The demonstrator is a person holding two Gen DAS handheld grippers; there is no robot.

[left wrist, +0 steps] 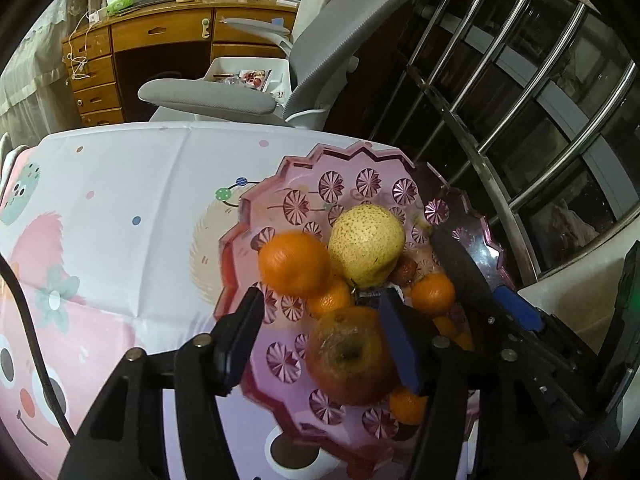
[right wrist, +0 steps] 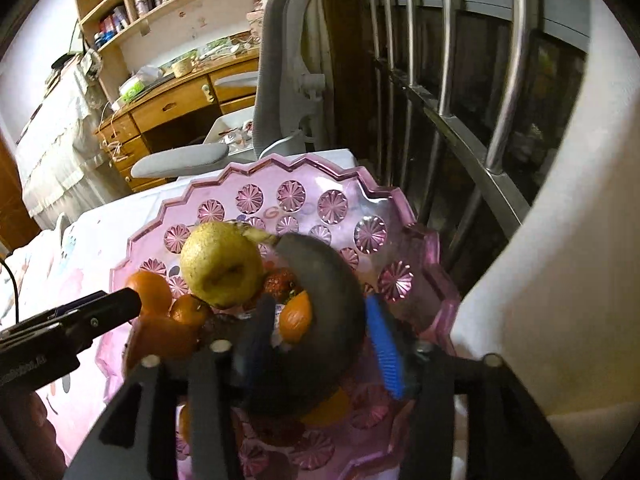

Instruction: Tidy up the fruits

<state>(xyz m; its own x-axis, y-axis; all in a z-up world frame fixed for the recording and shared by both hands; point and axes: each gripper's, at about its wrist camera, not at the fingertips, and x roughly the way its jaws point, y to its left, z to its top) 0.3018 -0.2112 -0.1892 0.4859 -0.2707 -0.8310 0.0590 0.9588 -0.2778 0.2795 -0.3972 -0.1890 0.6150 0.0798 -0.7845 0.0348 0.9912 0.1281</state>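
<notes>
Both grippers hang over the pink bowl (left wrist: pixel 248 216). The left gripper (left wrist: pixel 320 340) stands open around the apple (left wrist: pixel 352 356), pads clear. The right gripper (right wrist: pixel 324 344) stands open around a dark banana (right wrist: pixel 328 300); the pear (right wrist: pixel 222 264) sits at eleven o'clock.

Both tongs, left (left wrist: pixel 324 336) and right (right wrist: pixel 324 336), angle downward side by side, jaws seemingly parted.

wooden desk (left wrist: pixel 160 36), grey chair (left wrist: pixel 320 40), barred window (left wrist: pixel 520 100)
</notes>
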